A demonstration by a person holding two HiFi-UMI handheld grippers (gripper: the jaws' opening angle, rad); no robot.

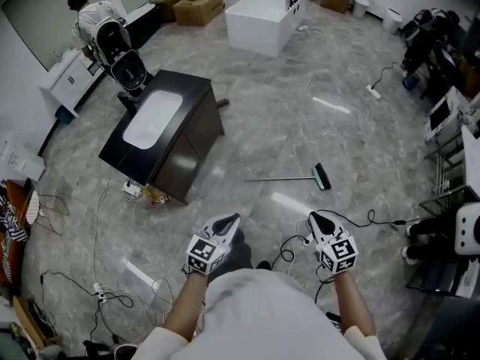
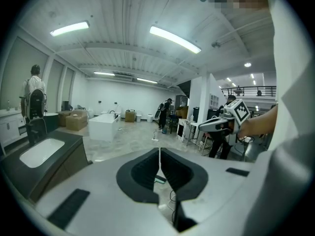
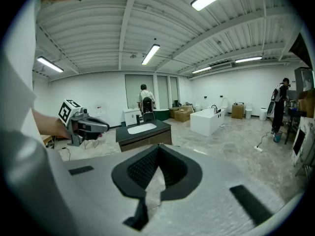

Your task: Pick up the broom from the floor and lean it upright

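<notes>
left gripper (image 1: 231, 222) and right gripper (image 1: 315, 219) are held close in front of the body, side by side and apart, each pointed forward and a little down. both are closed on nothing: in each gripper view the dark pads are seen meeting along a thin line, with only floor (image 1: 300, 103) beyond them. this posture is judged to be a carrying one, since nothing is within reach. the broom (image 1: 289, 178) lies flat on the floor ahead, well apart from both grippers, its handle run out to the left and its dark head to the right. the handle is left bare on open floor, so it is judged that it can be taken from above once the jaws are opened. a dark cabinet (image 1: 187, 148) stands left of the broom and is judged a possible support for leaning it. a black cable (image 1: 360, 220) is trailed near the right gripper and could be snagged. the task is judged not yet begun.
</notes>
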